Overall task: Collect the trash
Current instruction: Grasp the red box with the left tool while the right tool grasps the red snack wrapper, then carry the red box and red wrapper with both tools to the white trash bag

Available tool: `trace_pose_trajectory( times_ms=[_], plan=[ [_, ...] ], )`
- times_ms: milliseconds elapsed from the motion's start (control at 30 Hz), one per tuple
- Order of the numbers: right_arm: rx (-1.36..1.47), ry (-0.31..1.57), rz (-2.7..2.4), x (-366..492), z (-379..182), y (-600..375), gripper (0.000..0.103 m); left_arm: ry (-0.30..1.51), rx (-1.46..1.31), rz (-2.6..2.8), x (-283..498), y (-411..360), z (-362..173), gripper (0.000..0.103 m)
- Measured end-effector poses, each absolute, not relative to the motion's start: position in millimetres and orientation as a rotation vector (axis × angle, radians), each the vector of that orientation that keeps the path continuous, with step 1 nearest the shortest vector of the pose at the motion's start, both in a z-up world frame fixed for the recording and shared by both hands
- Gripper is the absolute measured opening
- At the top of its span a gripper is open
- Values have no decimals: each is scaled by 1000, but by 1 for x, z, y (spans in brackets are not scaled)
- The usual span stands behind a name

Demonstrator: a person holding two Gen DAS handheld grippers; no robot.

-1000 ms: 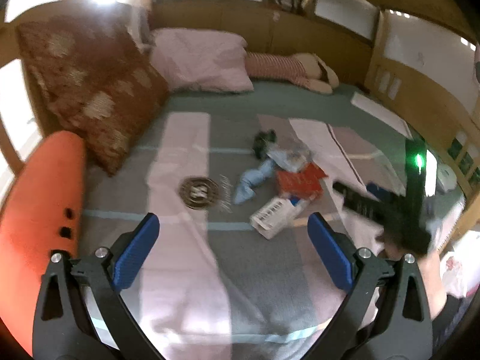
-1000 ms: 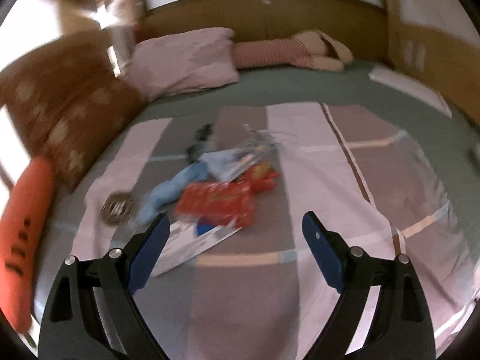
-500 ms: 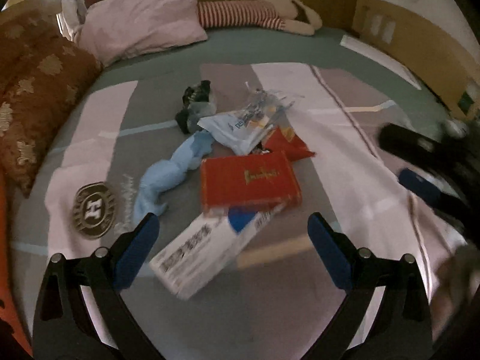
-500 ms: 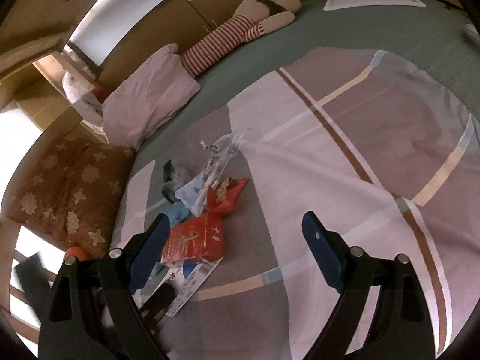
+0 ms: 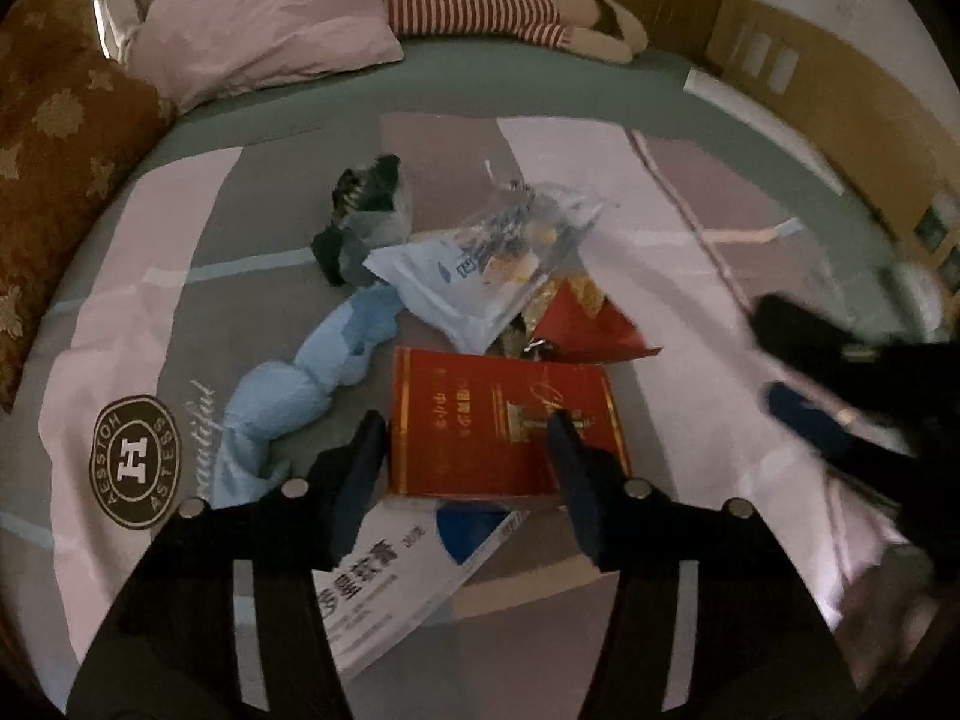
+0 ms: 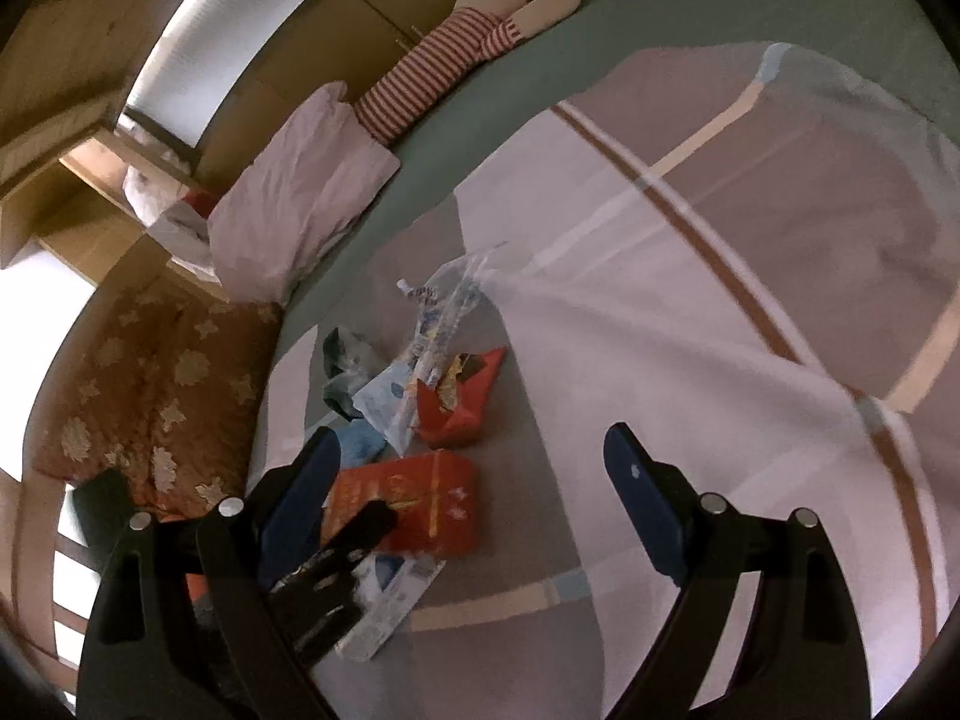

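Note:
A pile of trash lies on the bedspread: a flat red box point(image 5: 498, 420), a white and blue box point(image 5: 396, 576) partly under it, a red snack wrapper point(image 5: 588, 324), a white plastic bag point(image 5: 456, 282), a clear bag point(image 5: 528, 216), a twisted light blue cloth point(image 5: 300, 384) and a dark crumpled piece point(image 5: 360, 204). My left gripper point(image 5: 465, 420) hangs low over the red box point(image 6: 408, 504), its jaws closing with the box's near part between them; I see no firm press. My right gripper point(image 6: 471, 441) stands wide open and empty to the right of the pile, blurred in the left wrist view point(image 5: 798, 414).
A pink pillow point(image 5: 264, 18), a brown patterned cushion point(image 5: 54, 138) and a striped plush doll point(image 5: 480, 6) lie at the head of the bed. A round logo point(image 5: 138, 462) marks the bedspread left of the pile. Wooden panelling point(image 5: 840, 78) borders the right side.
My left gripper came forward and down onto the pile, and its jaws narrowed from wide open to either side of the red box. The right gripper rolled and drifted, still wide open.

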State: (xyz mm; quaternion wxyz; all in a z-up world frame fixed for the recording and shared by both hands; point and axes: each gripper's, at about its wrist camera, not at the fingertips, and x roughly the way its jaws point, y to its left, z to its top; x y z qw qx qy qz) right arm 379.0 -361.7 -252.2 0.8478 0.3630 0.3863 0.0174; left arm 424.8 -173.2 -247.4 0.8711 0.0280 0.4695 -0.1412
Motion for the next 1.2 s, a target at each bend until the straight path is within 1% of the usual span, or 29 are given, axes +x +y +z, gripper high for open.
trace_pose_trajectory(
  times_ms=[133, 167, 233, 333, 367, 400, 433, 467, 500, 533, 567, 667, 867, 1033, 1100, 1200],
  plan=[
    [799, 845, 50, 401, -267, -356, 88, 946, 44, -301, 417, -147, -227, 56],
    [815, 849, 49, 406, -271, -355, 88, 948, 54, -291, 417, -142, -225, 58],
    [853, 862, 62, 414, -279, -353, 88, 956, 49, -281, 416, -132, -223, 57],
    [864, 896, 79, 427, -289, -346, 81, 944, 14, -282, 412, -115, -219, 55],
    [857, 903, 90, 431, -291, -343, 76, 939, 5, -285, 409, -109, -217, 54],
    [851, 905, 93, 433, -291, -342, 72, 932, -4, -287, 407, -104, -214, 54],
    [839, 910, 100, 436, -291, -339, 64, 919, -18, -293, 402, -98, -207, 53],
    [833, 916, 109, 437, -291, -338, 49, 910, -27, -300, 399, -95, -202, 53],
    [826, 922, 120, 438, -290, -337, 40, 899, -35, -307, 396, -92, -196, 53],
    [813, 917, 113, 437, -287, -338, 32, 882, -43, -315, 390, -88, -187, 53],
    [794, 914, 107, 434, -281, -338, 28, 864, -47, -324, 383, -85, -178, 53],
    [789, 907, 125, 426, -268, -339, 26, 793, -49, -332, 362, -77, -147, 53],
    [697, 826, 200, 380, -205, -328, 26, 649, -10, -331, 306, -70, -99, 53],
    [560, 713, 241, 316, -149, -308, 26, 588, 8, -336, 259, -62, -86, 53],
    [498, 677, 253, 287, -135, -298, 26, 590, -4, -338, 248, -58, -86, 53],
    [434, 653, 245, 254, -130, -288, 26, 593, -8, -333, 231, -53, -89, 53]
  ],
)
